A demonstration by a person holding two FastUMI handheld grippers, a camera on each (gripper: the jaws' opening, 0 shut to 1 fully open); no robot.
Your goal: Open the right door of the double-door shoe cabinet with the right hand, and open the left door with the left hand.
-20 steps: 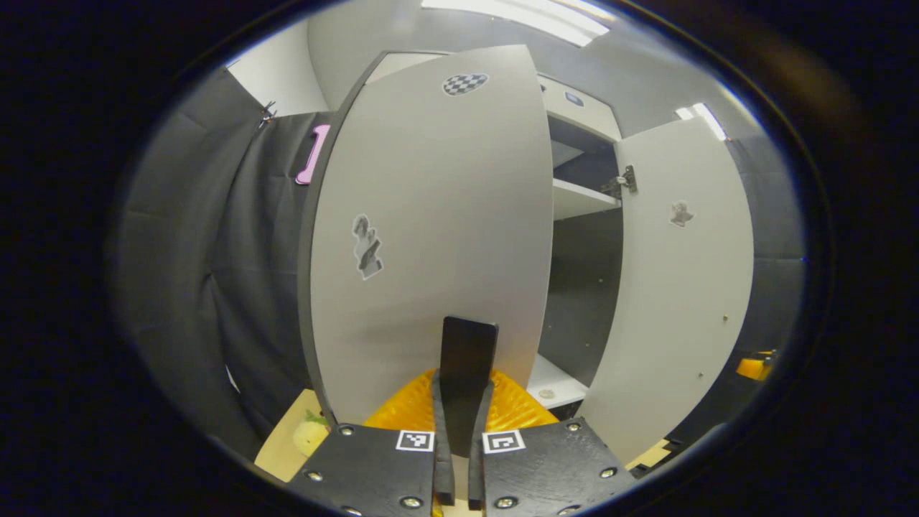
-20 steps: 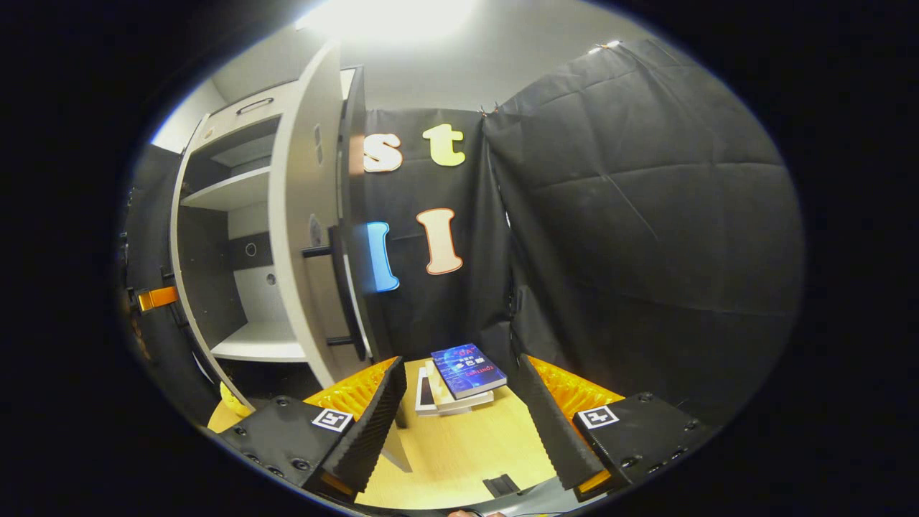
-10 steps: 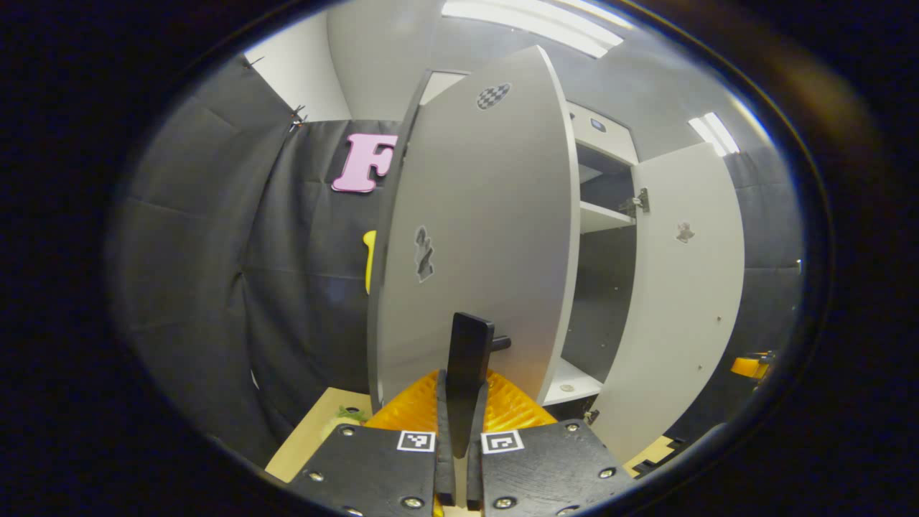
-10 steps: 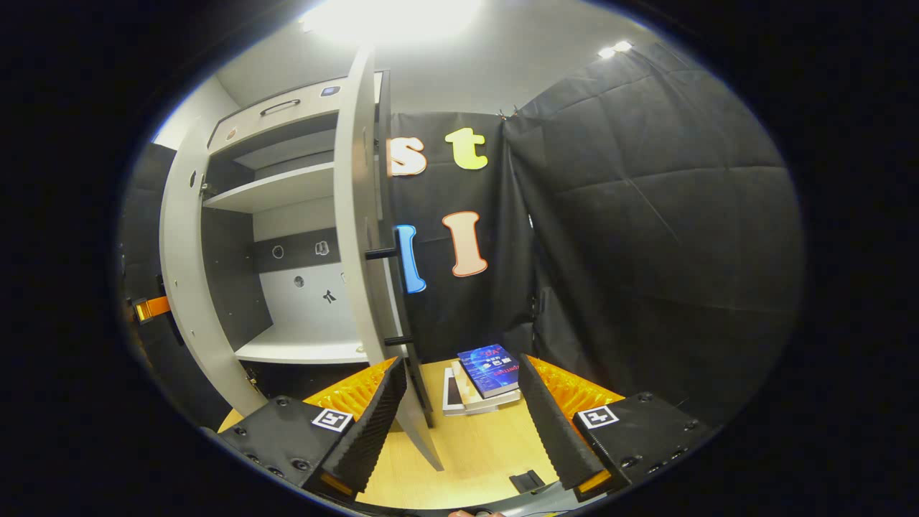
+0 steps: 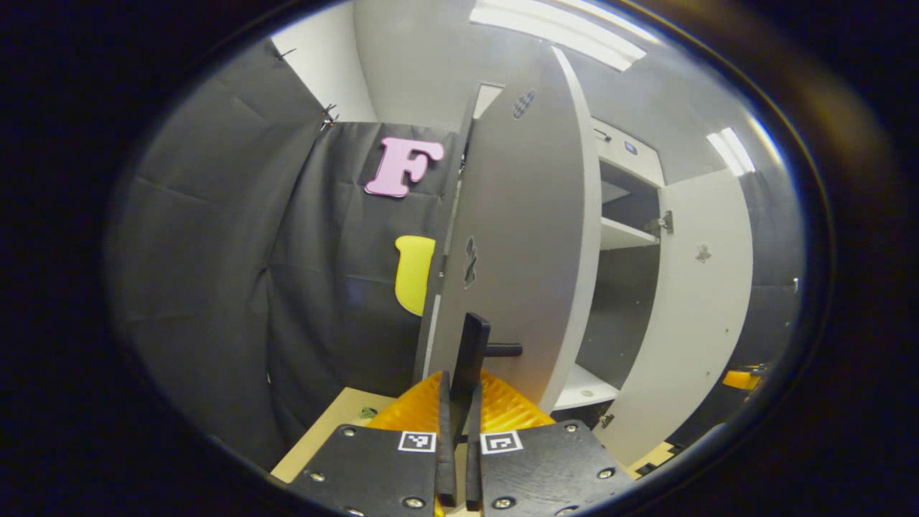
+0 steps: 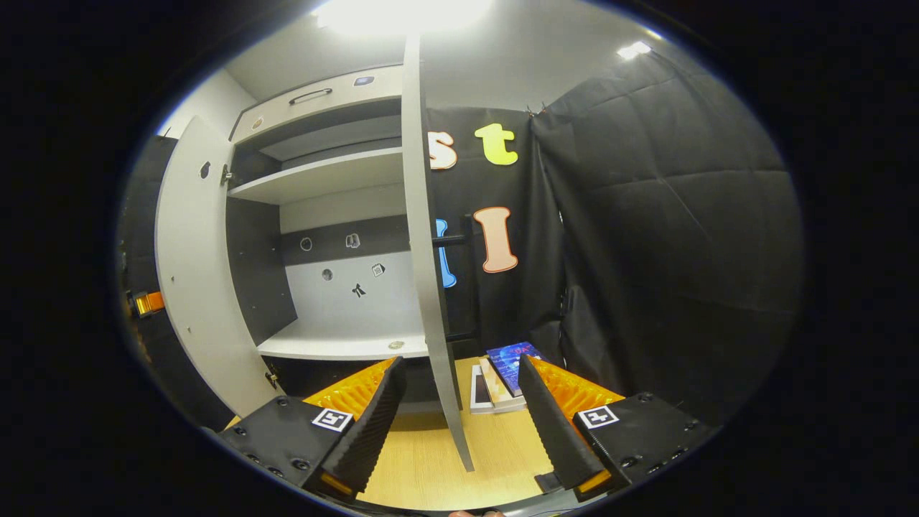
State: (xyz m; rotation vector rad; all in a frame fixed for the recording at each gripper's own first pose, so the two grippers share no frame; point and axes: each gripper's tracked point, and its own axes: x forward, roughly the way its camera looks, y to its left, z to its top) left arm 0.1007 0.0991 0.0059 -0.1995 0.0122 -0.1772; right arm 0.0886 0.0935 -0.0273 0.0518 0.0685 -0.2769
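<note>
Shoe cabinet fills the 9-to-12 o'clock part of the right gripper view, interior open, shelf across the top, lower board at about 7 o'clock of centre. Left door stands swung out, seen nearly edge-on at 12 o'clock above the fingers in the left gripper view; in the right gripper view it sits far at 9 o'clock. Right door swung wide open, edge-on straight up the middle of the right gripper view; at 3 o'clock in the left gripper view. Wooden floor at 6 o'clock. Stack of books on the floor just past the right door, at 5 o'clock of centre. Left gripper at 6 o'clock, fingers pressed together on the dark handle of the left door. Right gripper at 6 o'clock, fingers spread wide, holding nothing; the right door's lower edge sits between them, apart from both.
</note>
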